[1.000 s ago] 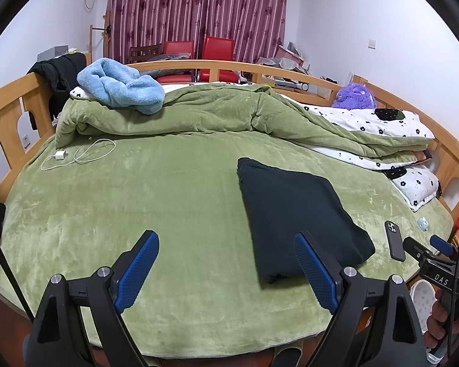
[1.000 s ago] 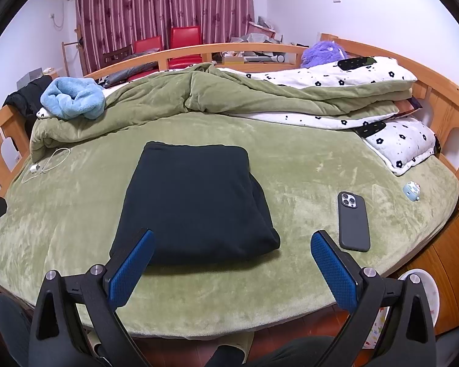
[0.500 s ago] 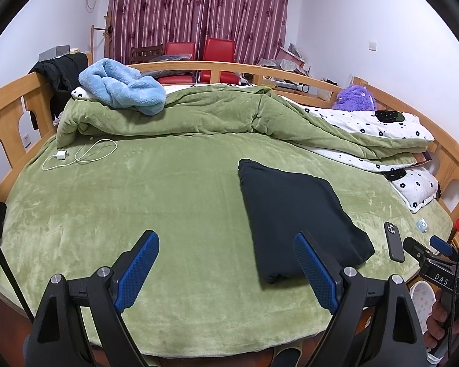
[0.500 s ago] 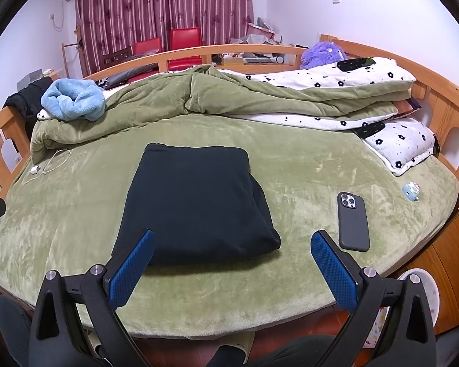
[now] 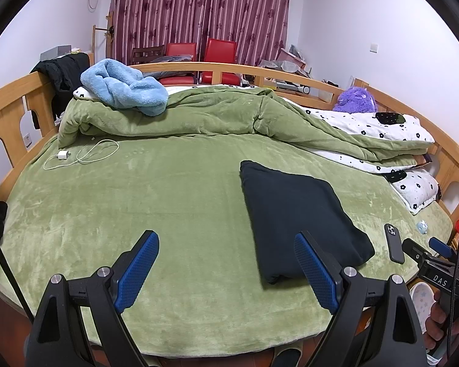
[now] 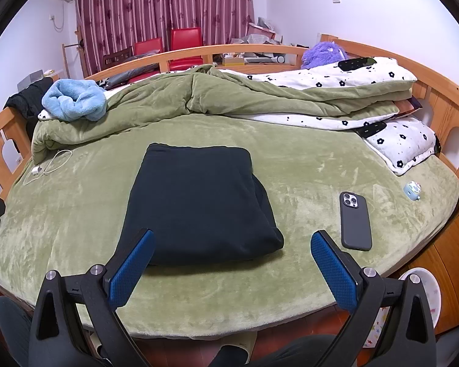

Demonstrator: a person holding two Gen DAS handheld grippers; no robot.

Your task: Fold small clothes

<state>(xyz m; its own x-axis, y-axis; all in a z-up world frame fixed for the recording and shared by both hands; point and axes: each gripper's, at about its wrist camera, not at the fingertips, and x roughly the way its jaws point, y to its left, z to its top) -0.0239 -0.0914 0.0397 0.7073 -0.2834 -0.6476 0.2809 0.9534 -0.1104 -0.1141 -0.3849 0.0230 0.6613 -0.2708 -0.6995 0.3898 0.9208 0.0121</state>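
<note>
Right wrist view: folded garment (image 6: 199, 205) on bed (image 6: 76, 214).
Right gripper (image 6: 232, 263) and left gripper (image 5: 226, 263) hover above it, jaws wide apart, empty.

Matt dark cloth garment (image 6: 199, 205) on plush green bedspread (image 6: 306, 165).

**No visible change across the last second**

Nothing has moved between the earlier pictures and this moment. The folded black fabric garment (image 6: 199, 202) lies at the same spot near the front edge of the round bed covered in green plush (image 6: 306, 159), and its outline is the same. The left gripper (image 5: 225, 238) and the right gripper (image 6: 232, 235) hover where they were above that edge. Their jaws are as wide apart as before, with nothing between them.
</note>
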